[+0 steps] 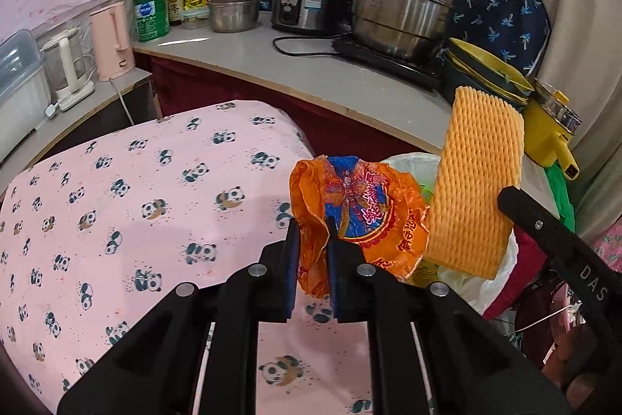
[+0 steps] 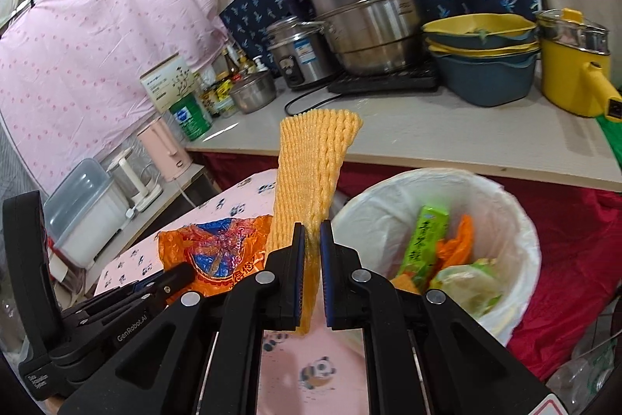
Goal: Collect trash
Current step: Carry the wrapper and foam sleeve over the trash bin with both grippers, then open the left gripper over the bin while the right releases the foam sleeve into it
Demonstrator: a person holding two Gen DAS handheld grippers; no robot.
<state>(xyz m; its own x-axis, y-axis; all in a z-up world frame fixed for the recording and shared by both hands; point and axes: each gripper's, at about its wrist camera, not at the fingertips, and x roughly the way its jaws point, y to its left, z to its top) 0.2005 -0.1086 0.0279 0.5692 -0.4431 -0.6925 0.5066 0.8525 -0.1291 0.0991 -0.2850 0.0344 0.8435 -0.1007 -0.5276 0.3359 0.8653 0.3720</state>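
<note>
Left gripper (image 1: 314, 226) clamped on crinkled orange snack wrapper (image 1: 357, 216), above panda-print cloth (image 1: 128, 197). Right gripper (image 2: 311, 234), marked "GenRobot.AI", clamped on ribbed yellow foam net sleeve (image 2: 311, 166), beside white-lined trash bin (image 2: 517, 220).

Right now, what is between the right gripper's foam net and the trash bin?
Nothing. In the right wrist view, the foam net held by the right gripper stands just left of the trash bin, with only open air between.

Both grippers (image 1: 313, 240) (image 2: 311, 240) are black, silver-riveted, with seemingly blue-padded jaws and white lettering.
</note>
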